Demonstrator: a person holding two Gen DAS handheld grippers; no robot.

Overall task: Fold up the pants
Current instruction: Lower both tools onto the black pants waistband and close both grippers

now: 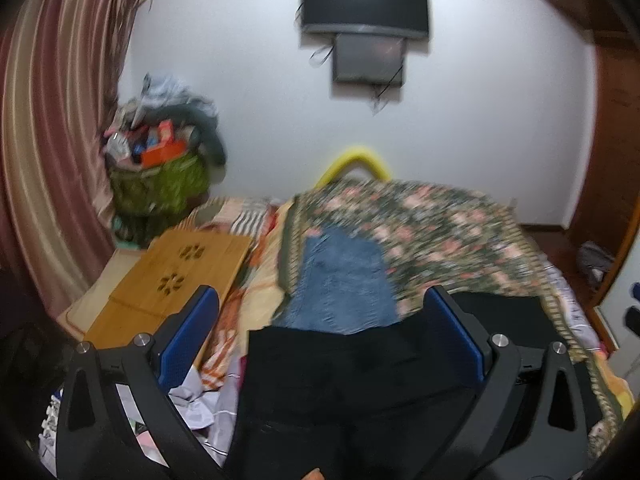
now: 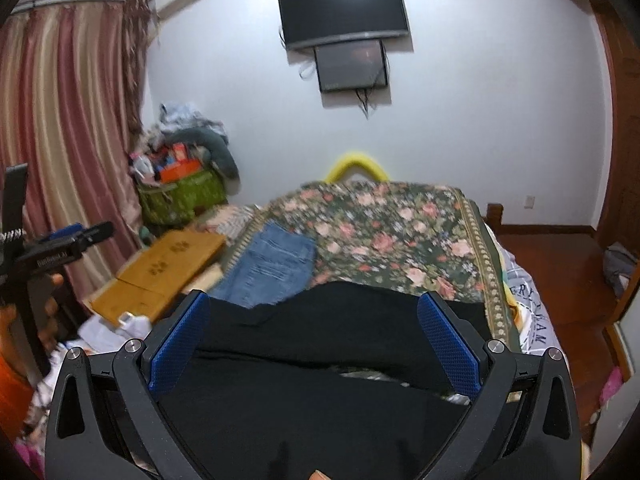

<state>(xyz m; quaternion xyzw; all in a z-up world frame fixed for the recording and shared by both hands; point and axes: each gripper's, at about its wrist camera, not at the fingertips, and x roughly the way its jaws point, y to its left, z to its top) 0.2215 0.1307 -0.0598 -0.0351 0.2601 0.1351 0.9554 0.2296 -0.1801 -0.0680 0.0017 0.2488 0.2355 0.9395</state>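
Observation:
Black pants (image 1: pixel 360 376) lie spread on the near end of the bed, also in the right wrist view (image 2: pixel 320 344). My left gripper (image 1: pixel 320 304) is open, its blue pads (image 1: pixel 188 332) wide apart above the black cloth, holding nothing. My right gripper (image 2: pixel 314 308) is open too, its pads (image 2: pixel 448 344) either side of the black pants. Folded blue jeans (image 1: pixel 340 280) lie beyond on the floral bedspread (image 1: pixel 432 232), also in the right wrist view (image 2: pixel 272 264). The left gripper shows from the side at the left edge of the right wrist view (image 2: pixel 68 240).
A wooden lap table (image 1: pixel 172 276) lies on the bed's left side. A green basket (image 1: pixel 156 188) piled with clutter stands by the striped curtain (image 1: pixel 52 160). A TV (image 1: pixel 364 4) hangs on the far wall. Crumpled pale clothes (image 1: pixel 200 400) lie near left. Wooden floor (image 2: pixel 560 264) is right.

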